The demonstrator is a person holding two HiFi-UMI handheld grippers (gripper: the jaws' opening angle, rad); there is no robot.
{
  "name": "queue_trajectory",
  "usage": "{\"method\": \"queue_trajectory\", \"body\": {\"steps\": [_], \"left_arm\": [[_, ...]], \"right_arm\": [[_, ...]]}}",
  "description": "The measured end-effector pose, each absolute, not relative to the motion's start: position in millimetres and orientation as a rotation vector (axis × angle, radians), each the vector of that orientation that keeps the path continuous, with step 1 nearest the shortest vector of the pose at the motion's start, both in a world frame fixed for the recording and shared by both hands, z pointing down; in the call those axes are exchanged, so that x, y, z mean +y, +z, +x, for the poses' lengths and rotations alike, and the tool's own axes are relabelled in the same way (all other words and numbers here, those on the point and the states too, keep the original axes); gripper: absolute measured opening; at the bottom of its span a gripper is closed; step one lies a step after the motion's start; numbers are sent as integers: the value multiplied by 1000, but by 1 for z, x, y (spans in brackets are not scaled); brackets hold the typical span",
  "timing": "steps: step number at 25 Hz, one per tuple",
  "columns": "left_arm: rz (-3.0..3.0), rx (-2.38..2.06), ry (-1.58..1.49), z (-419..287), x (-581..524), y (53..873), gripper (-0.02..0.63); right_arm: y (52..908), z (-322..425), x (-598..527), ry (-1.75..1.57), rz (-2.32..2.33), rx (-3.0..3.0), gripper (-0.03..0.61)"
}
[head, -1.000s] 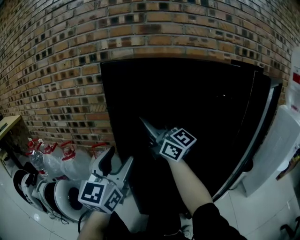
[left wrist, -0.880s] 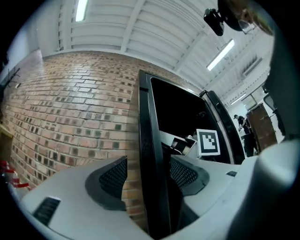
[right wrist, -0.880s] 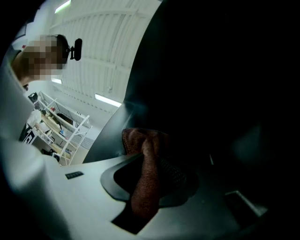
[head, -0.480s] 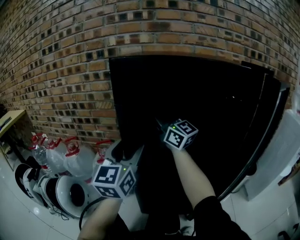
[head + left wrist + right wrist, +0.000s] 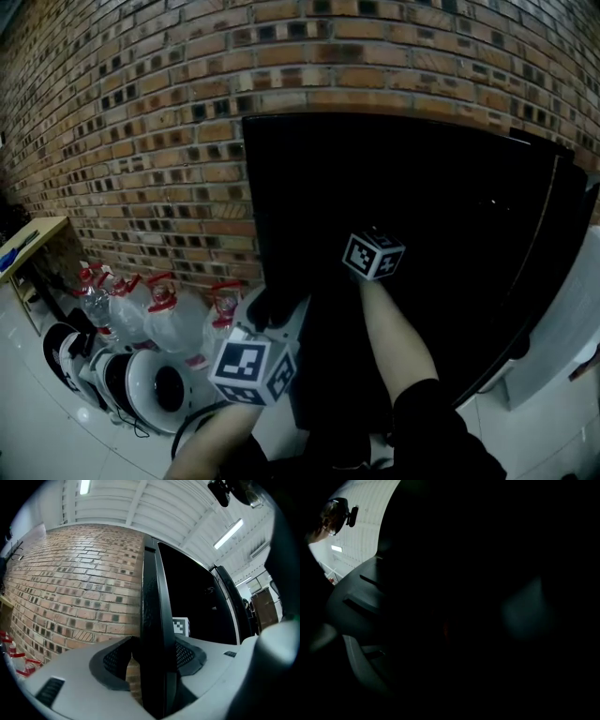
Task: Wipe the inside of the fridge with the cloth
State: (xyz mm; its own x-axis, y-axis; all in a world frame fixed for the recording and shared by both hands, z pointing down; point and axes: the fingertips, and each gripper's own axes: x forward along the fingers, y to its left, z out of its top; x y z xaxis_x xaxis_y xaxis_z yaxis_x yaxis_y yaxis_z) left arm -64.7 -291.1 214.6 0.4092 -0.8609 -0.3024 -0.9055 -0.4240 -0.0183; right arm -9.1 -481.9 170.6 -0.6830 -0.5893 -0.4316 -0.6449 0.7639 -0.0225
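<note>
Left gripper (image 5: pixel 277 307) just closing on fridge's left edge (image 5: pixel 153 597) — thin bite may slip; right gripper (image 5: pixel 373 251) lost in dark, grip unreadable.

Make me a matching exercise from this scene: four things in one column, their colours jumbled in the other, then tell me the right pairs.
Things:
1. fridge
2. bottle caps
3. brick wall
4. small table

Colours:
A. red
B. yellowish
C. black
D. reddish-brown

Pairs: 1-C, 2-A, 3-D, 4-B
</note>
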Motion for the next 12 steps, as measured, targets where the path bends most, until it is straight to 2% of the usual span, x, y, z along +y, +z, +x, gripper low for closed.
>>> {"method": "queue_trajectory", "body": {"steps": [12], "left_arm": [[-2491, 1574, 373, -64, -291, 215, 232]], "right_arm": [[200, -5, -527, 86, -1100, 2583, 100]]}}
